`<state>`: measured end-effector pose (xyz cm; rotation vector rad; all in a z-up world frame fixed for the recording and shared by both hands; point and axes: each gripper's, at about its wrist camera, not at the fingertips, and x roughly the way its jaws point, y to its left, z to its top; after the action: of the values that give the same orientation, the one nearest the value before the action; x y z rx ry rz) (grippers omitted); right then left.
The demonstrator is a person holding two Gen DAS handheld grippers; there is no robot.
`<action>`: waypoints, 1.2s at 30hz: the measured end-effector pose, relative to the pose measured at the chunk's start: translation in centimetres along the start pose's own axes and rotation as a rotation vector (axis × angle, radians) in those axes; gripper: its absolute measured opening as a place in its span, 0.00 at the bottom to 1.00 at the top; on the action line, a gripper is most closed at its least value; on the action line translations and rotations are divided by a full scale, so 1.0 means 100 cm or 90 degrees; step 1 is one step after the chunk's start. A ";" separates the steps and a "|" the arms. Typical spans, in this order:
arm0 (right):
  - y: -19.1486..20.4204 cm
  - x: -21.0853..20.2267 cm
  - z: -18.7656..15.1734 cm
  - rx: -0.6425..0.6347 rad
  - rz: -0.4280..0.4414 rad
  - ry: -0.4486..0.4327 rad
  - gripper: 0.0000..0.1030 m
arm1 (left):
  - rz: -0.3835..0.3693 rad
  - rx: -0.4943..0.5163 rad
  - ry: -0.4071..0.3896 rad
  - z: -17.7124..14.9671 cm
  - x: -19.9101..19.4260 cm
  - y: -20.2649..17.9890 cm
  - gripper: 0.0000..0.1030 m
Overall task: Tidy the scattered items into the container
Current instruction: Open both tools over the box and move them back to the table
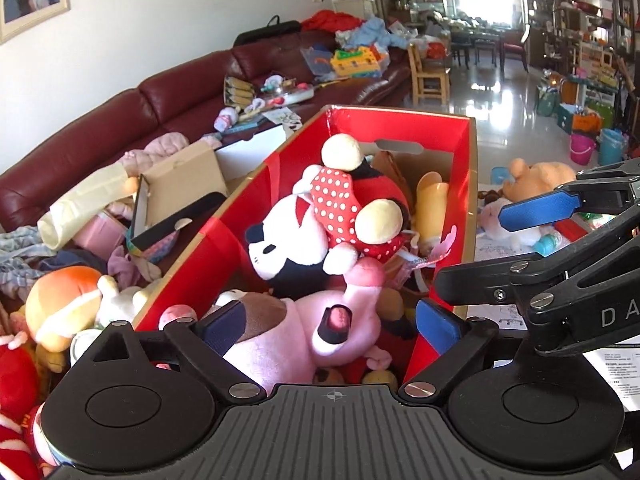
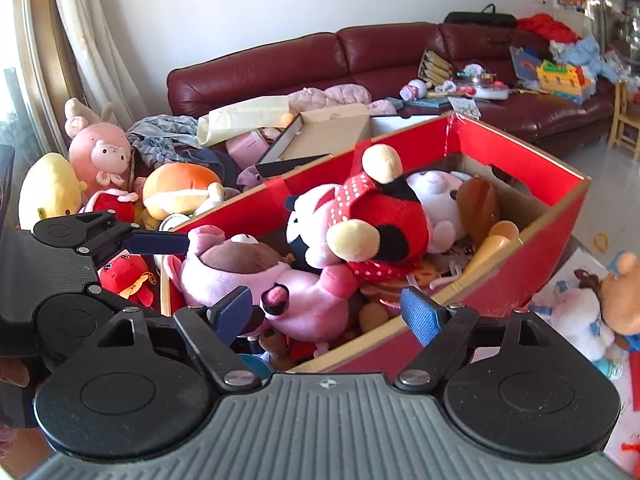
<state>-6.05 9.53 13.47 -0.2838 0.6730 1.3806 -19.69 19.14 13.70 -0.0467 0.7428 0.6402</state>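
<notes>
A red cardboard box point(image 1: 400, 116) point(image 2: 520, 148) is heaped with plush toys. On top lies a mouse plush in a red polka-dot dress point(image 1: 320, 220) point(image 2: 360, 224). A pink plush with a brown patch point(image 1: 288, 340) point(image 2: 240, 272) lies at the near end. My left gripper point(image 1: 328, 324) hovers open over that near end, its blue pads wide apart and pressing on nothing. My right gripper point(image 2: 328, 312) is open too, just above the pink plush and gripping nothing. In the left wrist view it reaches in from the right point(image 1: 472, 250), beside the box wall.
Loose plush toys lie left of the box: yellow point(image 2: 48, 188), pink point(image 2: 100, 152), orange point(image 2: 180, 188), small red point(image 2: 124, 276). A white plush point(image 2: 576, 312) and an orange bear point(image 1: 536, 180) lie on its right. A cluttered dark red sofa point(image 2: 360, 52) and an open carton point(image 2: 332, 128) stand behind.
</notes>
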 end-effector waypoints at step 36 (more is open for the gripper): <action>-0.163 -0.087 -0.089 0.311 -0.162 -0.087 0.93 | -0.100 0.188 -0.027 0.046 0.039 -0.152 0.98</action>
<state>6.80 -5.58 8.45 0.1112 0.8062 0.9481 -6.17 10.09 11.91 0.1776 0.7783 0.3760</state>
